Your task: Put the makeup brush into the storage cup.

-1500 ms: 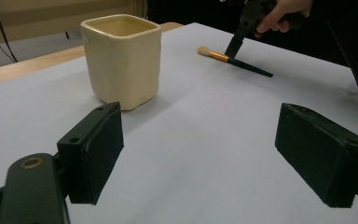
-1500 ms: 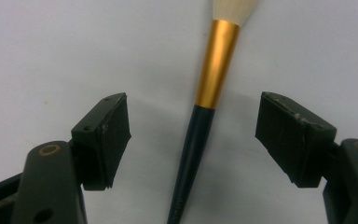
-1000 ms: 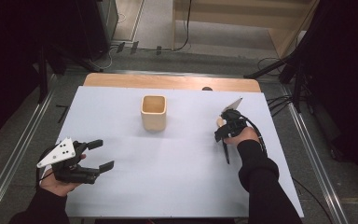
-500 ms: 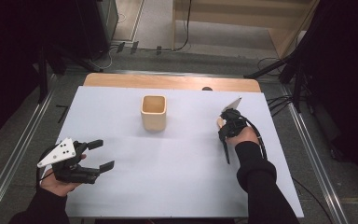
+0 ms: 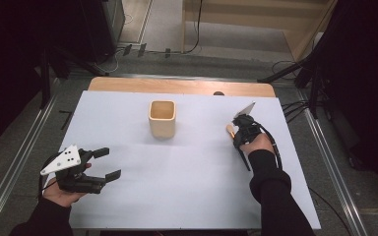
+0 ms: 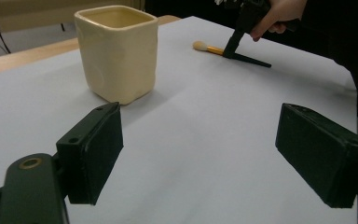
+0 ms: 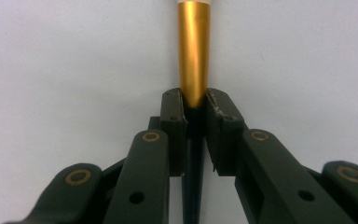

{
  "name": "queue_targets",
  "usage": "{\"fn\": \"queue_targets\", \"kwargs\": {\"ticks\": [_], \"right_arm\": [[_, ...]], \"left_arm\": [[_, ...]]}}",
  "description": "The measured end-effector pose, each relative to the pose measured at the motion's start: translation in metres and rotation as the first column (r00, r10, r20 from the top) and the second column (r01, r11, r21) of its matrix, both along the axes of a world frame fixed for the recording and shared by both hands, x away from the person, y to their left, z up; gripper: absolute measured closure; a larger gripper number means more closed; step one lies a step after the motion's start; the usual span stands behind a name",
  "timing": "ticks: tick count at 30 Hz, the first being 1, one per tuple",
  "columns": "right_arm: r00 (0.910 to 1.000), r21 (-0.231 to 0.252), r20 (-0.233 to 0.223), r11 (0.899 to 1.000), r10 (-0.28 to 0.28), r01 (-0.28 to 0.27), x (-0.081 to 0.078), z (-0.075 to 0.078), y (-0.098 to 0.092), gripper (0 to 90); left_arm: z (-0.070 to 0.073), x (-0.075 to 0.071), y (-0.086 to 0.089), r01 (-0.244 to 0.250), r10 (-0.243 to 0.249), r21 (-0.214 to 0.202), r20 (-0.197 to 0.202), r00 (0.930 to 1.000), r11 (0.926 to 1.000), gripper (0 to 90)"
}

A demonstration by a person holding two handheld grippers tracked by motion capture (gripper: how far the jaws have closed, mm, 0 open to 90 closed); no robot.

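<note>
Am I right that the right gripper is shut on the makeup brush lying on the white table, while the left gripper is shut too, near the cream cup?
Not quite: the left gripper is open; the left gripper view shows its jaws standing wide apart with nothing between them. The rest holds: the right gripper is shut on the makeup brush on the white table, and the cream cup stands ahead of the left gripper.

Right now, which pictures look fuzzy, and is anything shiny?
Left gripper view: the near black pads are soft-edged, the cream cup fairly sharp with a faint gloss. Right gripper view: a bright streak of glare runs down the makeup brush's gold ferrule. High view: evenly lit, dark surroundings.
</note>
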State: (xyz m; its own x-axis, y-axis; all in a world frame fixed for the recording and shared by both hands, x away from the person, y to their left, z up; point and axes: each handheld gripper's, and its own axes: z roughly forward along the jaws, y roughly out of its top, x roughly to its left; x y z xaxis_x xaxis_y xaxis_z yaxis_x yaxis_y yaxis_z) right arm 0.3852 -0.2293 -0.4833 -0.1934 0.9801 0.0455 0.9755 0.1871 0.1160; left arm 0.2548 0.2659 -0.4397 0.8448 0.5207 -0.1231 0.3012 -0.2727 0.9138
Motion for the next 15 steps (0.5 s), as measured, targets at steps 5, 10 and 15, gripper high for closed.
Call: {"fn": "queue_targets", "kwargs": {"ticks": [5, 10, 15], "right_arm": [[1.0000, 0.017, -0.001, 1.000, 0.007, -0.006, 0.000, 0.000, -0.002, 79.3], [1.0000, 0.050, -0.007, 0.999, -0.007, 0.007, 0.001, 0.001, -0.007, 79.4], [1.0000, 0.085, 0.002, 0.996, -0.005, 0.004, 0.001, 0.004, -0.010, 79.4]], "left_arm": [[0.000, 0.001, 0.000, -0.001, 0.001, -0.008, -0.009, 1.0000, 1.0000, 15.0], [0.000, 0.000, -0.001, 0.002, -0.002, 0.004, -0.012, 0.9999, 1.0000, 14.9], [0.000, 0.002, 0.000, -0.005, 0.005, 0.002, -0.033, 0.9994, 1.0000, 14.9]]}}
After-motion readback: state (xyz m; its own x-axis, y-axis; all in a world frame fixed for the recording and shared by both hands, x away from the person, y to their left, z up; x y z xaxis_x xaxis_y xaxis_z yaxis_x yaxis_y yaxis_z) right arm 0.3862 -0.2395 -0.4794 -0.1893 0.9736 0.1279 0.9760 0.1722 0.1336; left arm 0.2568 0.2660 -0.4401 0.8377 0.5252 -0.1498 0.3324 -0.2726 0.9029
